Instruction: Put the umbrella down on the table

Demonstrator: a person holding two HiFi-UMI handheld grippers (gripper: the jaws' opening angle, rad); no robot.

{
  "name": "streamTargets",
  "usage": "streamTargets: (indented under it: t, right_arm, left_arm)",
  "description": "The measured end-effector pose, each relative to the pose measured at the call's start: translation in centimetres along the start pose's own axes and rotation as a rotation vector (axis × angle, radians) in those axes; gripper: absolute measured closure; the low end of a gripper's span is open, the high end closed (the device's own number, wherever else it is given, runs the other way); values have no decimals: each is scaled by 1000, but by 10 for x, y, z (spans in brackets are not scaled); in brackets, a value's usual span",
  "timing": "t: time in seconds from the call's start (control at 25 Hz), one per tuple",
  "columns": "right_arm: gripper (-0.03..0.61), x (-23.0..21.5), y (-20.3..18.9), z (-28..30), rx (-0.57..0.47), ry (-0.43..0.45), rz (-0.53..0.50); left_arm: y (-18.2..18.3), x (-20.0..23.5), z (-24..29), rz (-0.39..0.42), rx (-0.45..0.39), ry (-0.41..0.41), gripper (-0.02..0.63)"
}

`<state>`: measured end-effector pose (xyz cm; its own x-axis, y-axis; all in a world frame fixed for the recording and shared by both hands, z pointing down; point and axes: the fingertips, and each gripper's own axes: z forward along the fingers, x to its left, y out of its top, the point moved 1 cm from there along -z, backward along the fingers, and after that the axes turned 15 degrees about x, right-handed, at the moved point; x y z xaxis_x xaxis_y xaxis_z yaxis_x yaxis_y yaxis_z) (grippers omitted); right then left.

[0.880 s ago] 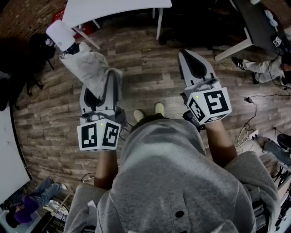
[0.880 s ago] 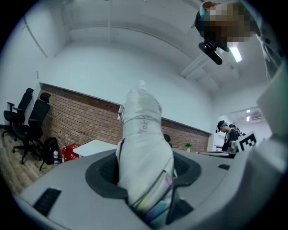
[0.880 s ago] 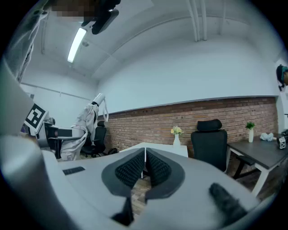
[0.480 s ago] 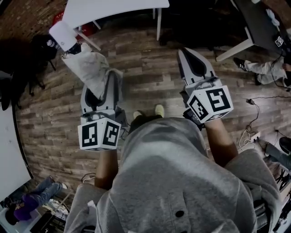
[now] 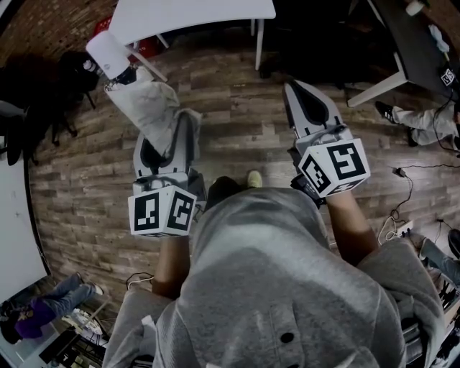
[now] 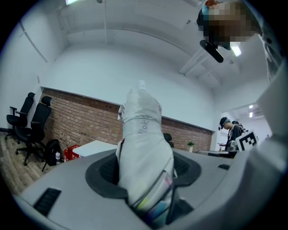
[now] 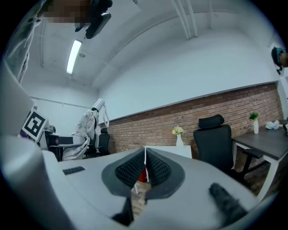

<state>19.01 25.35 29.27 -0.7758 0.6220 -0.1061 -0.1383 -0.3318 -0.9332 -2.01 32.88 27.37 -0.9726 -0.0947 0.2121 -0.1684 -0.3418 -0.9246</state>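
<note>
Between the jaws of your left gripper (image 5: 169, 136), held level: one folded white umbrella (image 5: 144, 104), clamped by its fabric body near the rear end, with its long part and white handle (image 5: 109, 54) jutting ahead of the gripper and slightly to its left. Right gripper (image 7: 144, 167): jaws pressed together, nothing between them, level, well apart from the umbrella. White table (image 5: 194, 11): ahead of the left gripper, beyond the handle and not yet under it. Risks, as judged: the pads bear on soft, loose cloth, so the umbrella may slide or sag forward when you tip it; the handle leads and could knock the table's edge if you come in low; opening the jaws short of the tabletop would drop it on the floor. Hard to make out: most of the tabletop is cut off at the head view's upper edge; the umbrella fills the middle of the left gripper view, hiding what lies straight ahead; its rear tip is buried between the jaws.
</note>
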Motion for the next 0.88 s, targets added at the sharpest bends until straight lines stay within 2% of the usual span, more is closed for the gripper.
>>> streamTargets:
  t: [0.4,0.88]
  right_arm:
    - [554,6,-3,-4,-20,34,-10]
    - [554,8,-2,-9,-33,35,-12]
  left_arm:
    - [-2,-6,-11,-2,-13,15,353]
    - [2,-13,-15,-3,-25,1,353]
